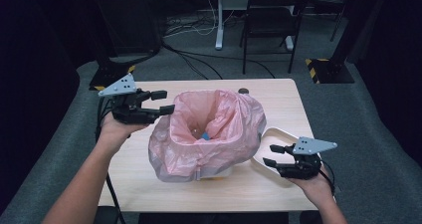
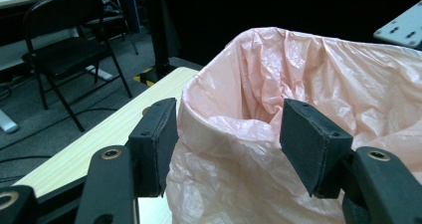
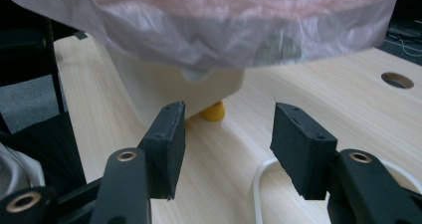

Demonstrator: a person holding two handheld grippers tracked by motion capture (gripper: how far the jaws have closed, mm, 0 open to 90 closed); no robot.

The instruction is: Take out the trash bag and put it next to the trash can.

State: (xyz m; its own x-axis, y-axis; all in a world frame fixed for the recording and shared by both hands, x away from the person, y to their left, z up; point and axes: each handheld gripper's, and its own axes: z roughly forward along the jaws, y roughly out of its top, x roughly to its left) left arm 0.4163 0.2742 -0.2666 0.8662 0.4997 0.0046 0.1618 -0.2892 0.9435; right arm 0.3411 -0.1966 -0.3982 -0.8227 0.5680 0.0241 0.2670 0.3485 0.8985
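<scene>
pink bag (image 1: pixel 209 134) | between claws | left claw (image 1: pixel 166 102) at rim, apart

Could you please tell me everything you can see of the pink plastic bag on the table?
The pink plastic bag is thin, translucent and crinkled. It lines a white bin standing on the wooden table, its mouth open upward and its edge folded out and down over the bin's rim, hanging loosely around the sides. Something small and blue lies inside. The left hand-held gripper sits open beside its rim, its pads not pressing on the film.
</scene>
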